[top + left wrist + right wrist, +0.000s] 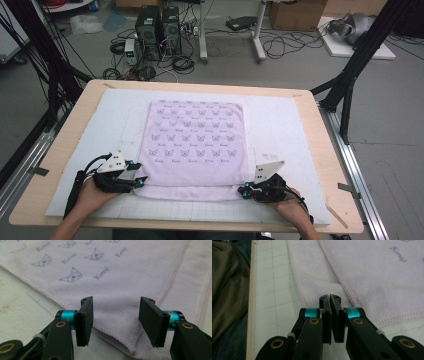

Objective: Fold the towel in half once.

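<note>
A pale lilac towel (195,145) printed with small cat faces lies flat on the white mat, its near edge doubled into a plain band. My left gripper (137,173) is at the towel's near left corner and stands open. In the left gripper view the towel's (125,277) folded corner lies between the gripper's (115,320) spread pads, untouched. My right gripper (244,190) is at the near right corner. In the right gripper view its (329,300) pads are pressed together on the hemmed edge of the towel (374,270), with a pale sliver of cloth between them.
The white gridded mat (280,125) covers a wooden table (340,200). Black frame struts (350,70) rise at both far sides. Computer towers (157,30) and cables sit on the floor beyond. The person's clothing (227,290) lies past the table's near edge.
</note>
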The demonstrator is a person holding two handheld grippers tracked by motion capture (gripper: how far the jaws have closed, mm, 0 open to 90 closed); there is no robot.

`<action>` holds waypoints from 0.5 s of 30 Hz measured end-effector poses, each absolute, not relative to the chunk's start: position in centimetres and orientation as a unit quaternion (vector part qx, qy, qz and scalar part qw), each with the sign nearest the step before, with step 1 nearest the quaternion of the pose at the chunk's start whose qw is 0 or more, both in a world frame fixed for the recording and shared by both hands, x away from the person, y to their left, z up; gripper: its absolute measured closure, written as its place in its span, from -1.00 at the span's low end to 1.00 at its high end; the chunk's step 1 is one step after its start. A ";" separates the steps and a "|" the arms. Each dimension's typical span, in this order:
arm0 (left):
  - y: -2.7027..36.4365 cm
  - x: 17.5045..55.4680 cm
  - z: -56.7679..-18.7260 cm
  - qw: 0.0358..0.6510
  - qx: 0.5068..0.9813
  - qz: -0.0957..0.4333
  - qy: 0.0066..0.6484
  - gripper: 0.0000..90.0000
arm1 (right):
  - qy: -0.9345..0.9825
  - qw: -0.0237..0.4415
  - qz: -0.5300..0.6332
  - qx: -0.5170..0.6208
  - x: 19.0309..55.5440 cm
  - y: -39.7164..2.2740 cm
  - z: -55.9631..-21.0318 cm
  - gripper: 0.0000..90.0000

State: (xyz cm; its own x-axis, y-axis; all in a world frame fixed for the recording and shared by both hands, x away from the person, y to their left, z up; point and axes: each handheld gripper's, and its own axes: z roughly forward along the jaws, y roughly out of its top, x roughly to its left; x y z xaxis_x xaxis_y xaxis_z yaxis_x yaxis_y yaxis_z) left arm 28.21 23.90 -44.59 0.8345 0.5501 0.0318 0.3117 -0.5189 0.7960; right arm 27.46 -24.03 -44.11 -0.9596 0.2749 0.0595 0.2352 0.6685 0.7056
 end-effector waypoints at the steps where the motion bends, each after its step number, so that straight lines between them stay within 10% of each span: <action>1: 23.9 28.2 -44.7 0.421 0.860 0.141 0.250 0.02 | 0.914 0.024 0.381 0.137 27.5 -24.1 -44.1 0.98; 15: 24.0 27.5 -44.3 0.430 0.862 0.130 0.236 0.15 | 0.898 0.059 0.403 0.168 28.5 -24.8 -42.8 0.54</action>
